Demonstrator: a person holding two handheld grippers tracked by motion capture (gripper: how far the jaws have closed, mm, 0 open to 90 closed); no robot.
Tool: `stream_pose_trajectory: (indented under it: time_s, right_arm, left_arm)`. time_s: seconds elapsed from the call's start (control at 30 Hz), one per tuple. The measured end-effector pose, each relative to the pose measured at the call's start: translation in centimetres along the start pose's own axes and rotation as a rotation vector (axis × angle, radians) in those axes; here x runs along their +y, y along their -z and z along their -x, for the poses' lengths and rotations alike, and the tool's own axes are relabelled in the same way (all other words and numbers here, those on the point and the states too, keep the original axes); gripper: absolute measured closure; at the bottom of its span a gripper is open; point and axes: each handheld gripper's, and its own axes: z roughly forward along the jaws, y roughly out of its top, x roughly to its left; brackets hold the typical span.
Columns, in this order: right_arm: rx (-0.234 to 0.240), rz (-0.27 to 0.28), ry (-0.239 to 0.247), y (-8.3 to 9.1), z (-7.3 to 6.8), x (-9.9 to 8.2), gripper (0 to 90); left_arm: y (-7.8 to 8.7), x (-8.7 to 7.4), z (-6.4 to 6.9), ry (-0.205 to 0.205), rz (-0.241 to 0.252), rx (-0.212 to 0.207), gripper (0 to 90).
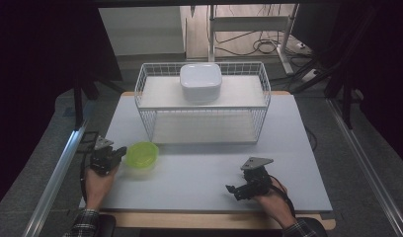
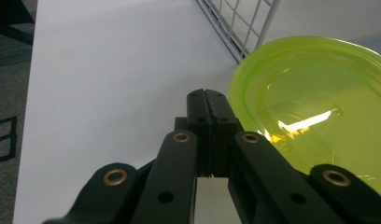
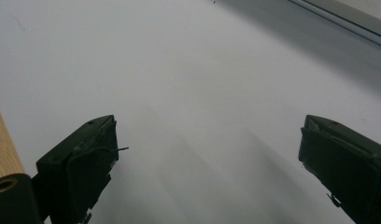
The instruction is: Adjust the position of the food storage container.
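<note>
We were at the approach to the green bowl (image 1: 142,155), judging by how things lay: it sat on the counter (image 1: 199,177) just in front of the wire basket (image 1: 203,101), near the basket's left front corner, and our left tongs (image 1: 121,152) rested right beside the bowl's left rim. In the left gripper view those tongs (image 2: 207,95) were pressed fully together with nothing between them, their tips just beside the bowl (image 2: 319,116) rim; whether they touched it we could not tell. So the bowl was not yet gripped. Our right tongs (image 1: 231,190) lay low over the counter, well apart from the bowl on its right side, pointing roughly toward it; in the right gripper view their two black halves stood wide apart over the bare surface, holding nothing. Inside the basket, on its upper shelf and behind the bowl, sat a white lidded box (image 1: 200,81), untouched. The next move, as we judged it, called for spreading the left tongs so that one tip could pass inside the bowl's rim and the other outside, then pinching the thin wall firmly. The bowl looked light and slick, so we reckoned a nudge from the closed tips could slide it toward the basket.
</note>
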Motion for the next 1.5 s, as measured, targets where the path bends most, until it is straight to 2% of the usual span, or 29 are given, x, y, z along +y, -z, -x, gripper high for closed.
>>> stream_pose_trajectory:
  time_s: [0.13, 0.3, 0.4, 0.53, 0.63, 0.77, 0.83, 0.93, 1.1, 1.13, 1.2, 1.23, 1.27, 1.4, 1.5]
  right_arm:
    - [-0.001, -0.002, 0.002, 0.0, 0.0, 0.0, 5.1]
    - [-0.004, -0.006, 0.002, 0.0, 0.0, 0.0, 5.1]
    - [-0.005, -0.009, 0.004, -0.1, 0.0, 0.0, 5.1]
    - [-0.005, -0.019, 0.006, -0.1, 0.0, -0.1, 5.1]
    - [-0.008, -0.02, 0.007, -0.1, 0.0, -0.1, 5.1]
    - [-0.012, -0.014, 0.005, -0.1, 0.0, -0.1, 5.1]
    - [-0.014, -0.014, 0.003, 0.0, 0.1, -0.1, 5.2]
    - [-0.016, -0.013, 0.006, 0.0, 0.1, -0.1, 5.2]
    - [-0.016, -0.014, 0.009, 0.0, 0.1, -0.1, 5.2]
    - [-0.017, -0.014, 0.01, 0.0, 0.1, -0.1, 5.2]
    - [-0.017, -0.013, 0.009, 0.0, 0.1, -0.1, 5.2]
    - [-0.017, -0.013, 0.009, 0.0, 0.1, -0.1, 5.2]
    - [-0.018, -0.014, 0.011, 0.0, 0.1, -0.1, 5.2]
    - [-0.018, -0.017, 0.014, -0.1, 0.1, -0.1, 5.2]
    - [-0.019, -0.02, 0.013, -0.1, 0.0, -0.1, 5.2]
  left_arm:
    - [-0.1, 0.1, 0.5, 0.004, -0.003, -0.01, 90.0]
    - [-0.4, 0.4, 1.9, -0.012, -0.009, -0.031, 90.0]
    - [-0.6, 0.5, 3.0, -0.029, -0.012, -0.057, 90.0]
    - [-0.9, 0.8, 4.7, -0.072, -0.024, -0.09, 90.0]
    - [-1.0, 1.0, 5.8, -0.082, -0.026, -0.12, 89.9]
    - [-0.8, 1.1, 5.7, -0.075, -0.012, -0.118, 87.6]
    - [-0.9, 1.0, 5.3, -0.07, -0.03, -0.119, 87.9]
    - [-1.4, 0.6, 5.0, -0.094, -0.076, -0.116, 89.7]
    - [-2.0, 0.1, 5.4, -0.133, -0.138, -0.192, 89.9]
    - [-2.0, 0.1, 5.4, -0.133, -0.138, -0.192, 89.9]
    - [-2.3, -0.2, 5.9, -0.136, -0.157, -0.228, 90.0]
    - [-2.3, -0.2, 5.9, -0.136, -0.157, -0.228, 90.0]
    - [-2.5, -0.3, 6.2, -0.126, -0.163, -0.251, 90.0]
    - [-2.8, -0.5, 7.1, -0.153, -0.19, -0.268, 90.0]
    - [-3.1, -0.3, 8.0, -0.167, -0.19, -0.285, 89.9]
